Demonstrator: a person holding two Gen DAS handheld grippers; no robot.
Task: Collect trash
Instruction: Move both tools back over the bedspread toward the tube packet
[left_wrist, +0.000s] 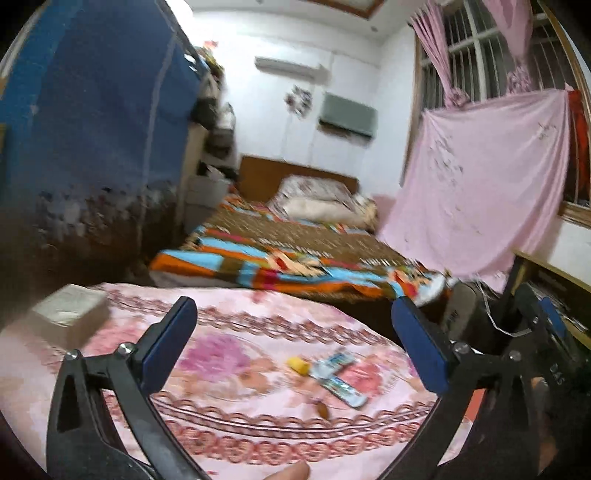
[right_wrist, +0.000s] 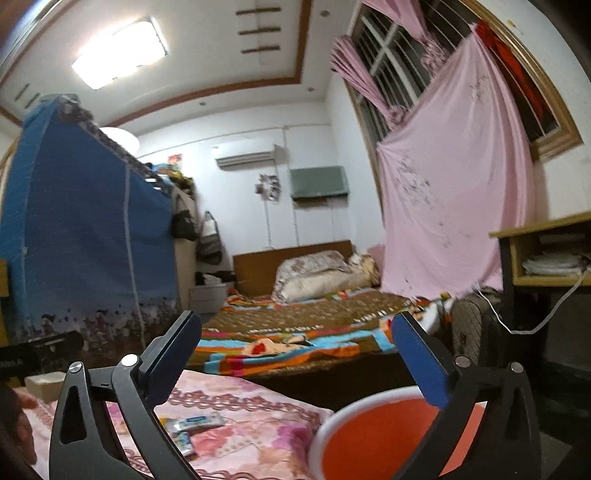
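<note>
On the pink flowered tablecloth lie a small yellow piece, blue-and-white wrappers and a small brown scrap. My left gripper is open and empty, held above and short of them. In the right wrist view the wrappers lie at the lower left on the cloth. An orange bin with a white rim stands at the table's right edge. My right gripper is open and empty, above the table edge, its right finger over the bin's rim.
A tissue box sits at the table's far left. A bed with a striped blanket lies beyond. A blue fabric wardrobe stands left, a desk with a white cable right. A pink sheet hangs over the window.
</note>
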